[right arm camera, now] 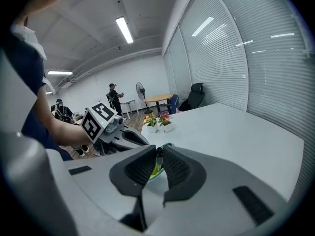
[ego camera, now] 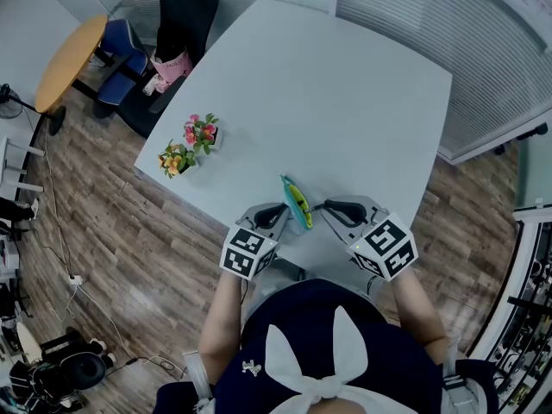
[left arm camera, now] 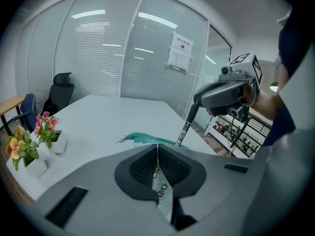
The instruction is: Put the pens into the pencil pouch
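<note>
Near the front edge of the white table (ego camera: pixel 362 93), the pencil pouch (ego camera: pixel 297 205) stands on edge between the person's two grippers. The left gripper (ego camera: pixel 278 216) is clamped fully together on the pouch's near side, pinching the fabric below the teal zipper. The right gripper (ego camera: pixel 328 207) is closed narrowly on a black pen (left arm camera: pixel 186 124), which slants tip-down at the pouch's mouth. I cannot tell whether the tip is inside. This looks like the insertion step. Next, I'd judge, the pen must slide deeper before the right jaws part, while the left steadies the mouth. Two small flower pots (ego camera: pixel 190 145) stand well apart to the left.
</note>
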`<control>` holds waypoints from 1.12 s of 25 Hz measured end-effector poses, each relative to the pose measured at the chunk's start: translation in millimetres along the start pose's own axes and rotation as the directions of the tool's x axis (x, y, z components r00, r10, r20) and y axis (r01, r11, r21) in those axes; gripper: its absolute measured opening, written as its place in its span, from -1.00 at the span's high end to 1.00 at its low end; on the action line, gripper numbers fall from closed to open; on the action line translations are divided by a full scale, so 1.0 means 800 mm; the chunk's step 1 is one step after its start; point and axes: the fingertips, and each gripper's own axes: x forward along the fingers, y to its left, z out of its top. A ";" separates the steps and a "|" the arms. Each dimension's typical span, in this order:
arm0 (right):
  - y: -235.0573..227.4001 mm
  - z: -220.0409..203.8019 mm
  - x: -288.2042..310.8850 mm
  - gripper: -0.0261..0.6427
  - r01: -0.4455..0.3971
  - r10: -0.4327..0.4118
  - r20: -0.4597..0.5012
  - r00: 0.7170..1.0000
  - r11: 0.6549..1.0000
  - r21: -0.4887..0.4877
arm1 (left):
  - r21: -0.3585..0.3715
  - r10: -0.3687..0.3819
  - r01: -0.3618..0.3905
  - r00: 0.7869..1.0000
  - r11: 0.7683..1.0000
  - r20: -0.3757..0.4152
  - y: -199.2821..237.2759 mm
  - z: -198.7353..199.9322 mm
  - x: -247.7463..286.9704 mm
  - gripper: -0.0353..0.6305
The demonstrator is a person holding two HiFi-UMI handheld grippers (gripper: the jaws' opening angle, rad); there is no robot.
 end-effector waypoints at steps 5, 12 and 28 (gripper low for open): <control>0.002 -0.005 0.008 0.77 -0.006 0.006 -0.012 1.000 1.000 -0.008 | 0.001 -0.005 0.005 1.000 1.000 -0.001 -0.006 0.001 0.001 0.81; 0.001 -0.016 0.024 0.77 -0.026 0.026 -0.033 0.999 1.000 0.013 | -0.002 -0.010 0.010 1.000 1.000 -0.004 -0.011 0.001 0.005 0.81; -0.002 -0.048 0.050 0.77 -0.027 0.035 -0.083 0.996 0.995 0.096 | -0.003 -0.008 0.008 1.000 1.000 -0.005 -0.019 0.000 0.006 0.81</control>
